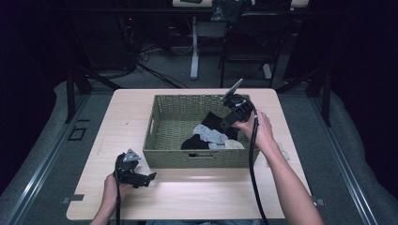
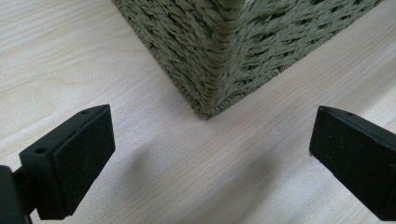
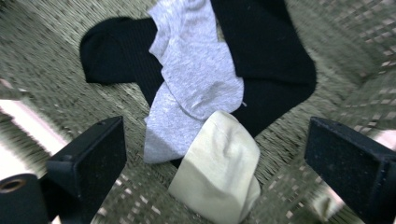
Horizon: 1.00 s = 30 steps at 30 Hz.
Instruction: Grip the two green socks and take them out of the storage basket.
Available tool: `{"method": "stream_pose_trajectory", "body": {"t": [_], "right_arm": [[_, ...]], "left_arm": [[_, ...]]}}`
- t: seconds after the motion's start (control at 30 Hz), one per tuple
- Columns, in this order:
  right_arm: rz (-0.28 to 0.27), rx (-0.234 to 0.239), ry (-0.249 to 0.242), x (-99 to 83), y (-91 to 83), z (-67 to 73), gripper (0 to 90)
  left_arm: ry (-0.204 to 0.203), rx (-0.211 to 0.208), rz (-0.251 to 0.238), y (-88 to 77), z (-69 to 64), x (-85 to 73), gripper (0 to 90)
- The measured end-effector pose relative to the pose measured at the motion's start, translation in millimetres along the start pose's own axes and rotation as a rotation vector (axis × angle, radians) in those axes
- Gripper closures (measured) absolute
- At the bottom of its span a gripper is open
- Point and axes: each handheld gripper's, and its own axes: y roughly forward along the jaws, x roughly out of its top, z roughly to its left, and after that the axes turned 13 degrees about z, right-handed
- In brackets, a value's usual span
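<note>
Jaws of the right tool point(image 3: 215, 172) gape wide and empty above the cream sock point(image 3: 219, 172).

Light wooden table point(image 1: 187, 197), cream cloth point(image 1: 283, 152) lying on it beside the basket, dark desk legs point(image 1: 194, 51) behind.

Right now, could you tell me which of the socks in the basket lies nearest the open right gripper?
The cream sock: it lies between the right gripper jaws, in front of the grey sock and the black socks.
</note>
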Motion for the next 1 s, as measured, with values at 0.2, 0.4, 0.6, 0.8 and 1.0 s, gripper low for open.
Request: {"method": "stream_pose_trajectory", "body": {"t": [0.2,0.4,0.6,0.8,1.0], "right_arm": [[0.055,0.014,0.012,5.6,27.9,-3.0,7.1],[0.052,0.011,0.044,6.0,51.9,-2.0,10.6],[0.087,0.007,0.064,6.4,71.8,-2.1,16.0],[0.142,-0.016,0.043,11.9,77.3,-2.5,21.1],[0.180,0.008,0.066,17.4,91.4,-4.6,27.8]], "left_arm": [[0.002,0.002,0.004,0.3,0.5,0.0,0.3],[0.001,0.003,0.003,0.2,0.5,0.0,0.3],[0.001,0.003,0.003,0.2,0.5,0.0,0.3],[0.002,0.004,0.005,0.2,0.5,0.0,0.3],[0.001,0.004,0.005,0.2,0.6,-0.1,0.3]]}}
